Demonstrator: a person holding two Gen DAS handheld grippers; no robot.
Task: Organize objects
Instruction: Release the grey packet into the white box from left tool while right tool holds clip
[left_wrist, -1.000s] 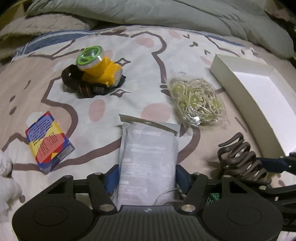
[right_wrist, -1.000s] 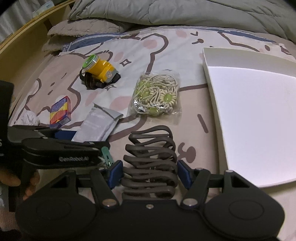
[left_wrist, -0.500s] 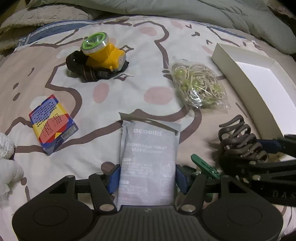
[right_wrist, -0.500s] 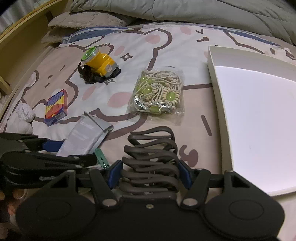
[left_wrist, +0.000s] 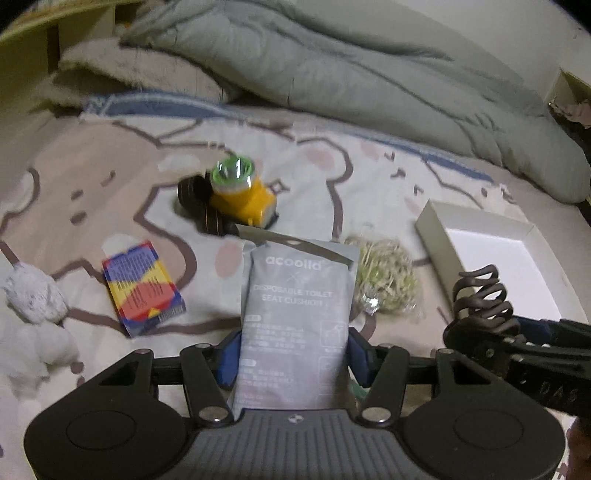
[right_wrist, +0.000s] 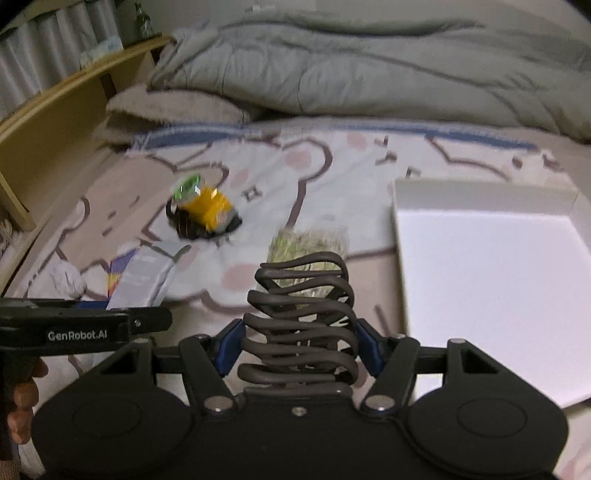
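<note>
- Objects for sorting lie spread over a cartoon-print bedsheet (left_wrist: 110, 177), with a grey-green duvet (right_wrist: 369, 62) bunched along its far edge.
- White shallow box (right_wrist: 491, 280), open-topped, sits on the sheet to the right.
- Grey toilet-seat-cushion packet (left_wrist: 295, 325) is clamped between the blue pads of the left gripper (left_wrist: 291, 358) and raised above the sheet, upright in the left wrist view.
- Dark wavy hair claw (right_wrist: 301, 317) is pinched in the right gripper (right_wrist: 299, 350), held near the box's left wall.
- Bag of beige cords with green beads (left_wrist: 388, 280) lies just beyond the packet, between it and the box.
- Yellow headlamp with a green lens ring (left_wrist: 240, 192) rests on its dark strap, further back.
- Small box printed in blue, red and yellow (left_wrist: 142, 288) lies left of the packet.
- White plush toy (left_wrist: 33, 295) sits at the sheet's left edge.
</note>
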